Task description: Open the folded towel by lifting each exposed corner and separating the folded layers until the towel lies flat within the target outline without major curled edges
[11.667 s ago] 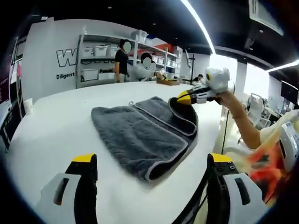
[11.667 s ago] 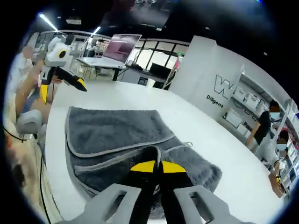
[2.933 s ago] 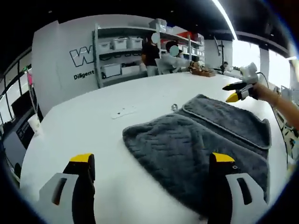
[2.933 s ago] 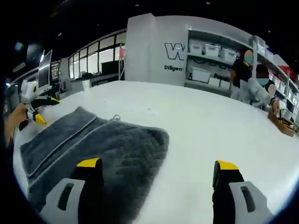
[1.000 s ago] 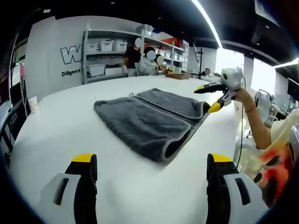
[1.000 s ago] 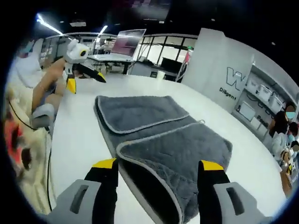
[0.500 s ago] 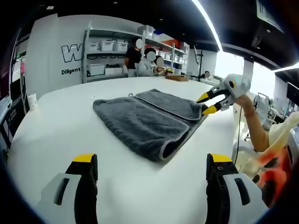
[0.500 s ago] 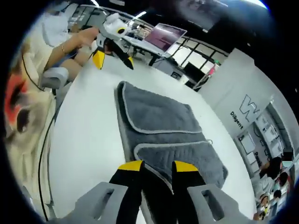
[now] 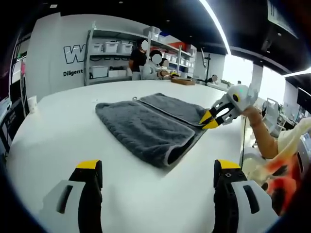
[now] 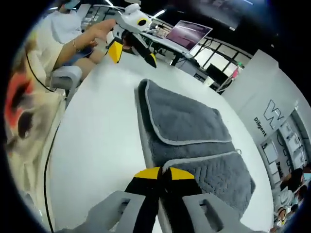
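A grey towel [image 9: 146, 124] lies folded on the white table [image 9: 58, 121], its upper layer covering part of the lower one, with a pale hem. My left gripper [image 9: 156, 165] stands open well short of the towel, nothing between its jaws. In from the right comes my right gripper [image 9: 209, 120], pinched on the towel's near right edge. In the right gripper view the towel [image 10: 184, 116] stretches away from my right gripper [image 10: 164, 174], whose yellow tips are shut on the hem of the upper layer. Beyond the towel's far end the left gripper [image 10: 133, 56] hangs open above the table.
Shelving with white bins [image 9: 109, 65] and people stand behind the table. A laptop [image 10: 182, 36] sits on a desk beyond the table. A cable [image 10: 48, 160] hangs past the table's edge, beside a person's arm [image 10: 80, 43]. The table [image 10: 97, 141] around the towel is bare.
The right gripper, open over the towel one second ago, has come down onto the hem of the upper layer and shut on it. The left gripper stays open and back.
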Demonstrator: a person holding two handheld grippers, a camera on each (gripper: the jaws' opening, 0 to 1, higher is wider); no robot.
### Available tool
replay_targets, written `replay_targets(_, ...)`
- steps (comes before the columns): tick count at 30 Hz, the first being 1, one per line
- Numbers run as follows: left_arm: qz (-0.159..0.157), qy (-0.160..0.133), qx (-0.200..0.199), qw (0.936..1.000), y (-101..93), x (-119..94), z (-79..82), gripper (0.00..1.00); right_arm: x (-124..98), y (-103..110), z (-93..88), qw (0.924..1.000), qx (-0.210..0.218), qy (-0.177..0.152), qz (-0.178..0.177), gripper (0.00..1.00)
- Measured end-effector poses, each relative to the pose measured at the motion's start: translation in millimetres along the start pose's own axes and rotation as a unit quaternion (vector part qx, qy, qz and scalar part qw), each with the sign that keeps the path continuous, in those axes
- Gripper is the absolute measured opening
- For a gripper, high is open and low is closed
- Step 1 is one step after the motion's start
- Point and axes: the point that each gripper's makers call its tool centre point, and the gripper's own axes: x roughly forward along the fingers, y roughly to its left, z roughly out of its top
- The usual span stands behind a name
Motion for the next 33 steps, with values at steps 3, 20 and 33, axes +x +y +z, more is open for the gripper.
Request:
replay_targets(3, -0.002, 0.001, 0.001, 1.0, -1.8, 0, -0.5, 0.93, -4, -1, 3.8, 0.9993, 0.032, -0.02, 0.004, 0.0)
replay_targets(20, -0.014, 0.003, -0.001, 0.9999, -8.5, 4, -3.2, 0.97, -60, -79, 0.0, 0.9712, 0.142, -0.092, -0.169, 0.0)
replay_targets(33, -0.019, 0.009, -0.002, 0.9998, -8.8, 3, -6.9, 0.97, -107, -117, -58.3, 0.9336, 0.218, -0.057, -0.279, 0.0)
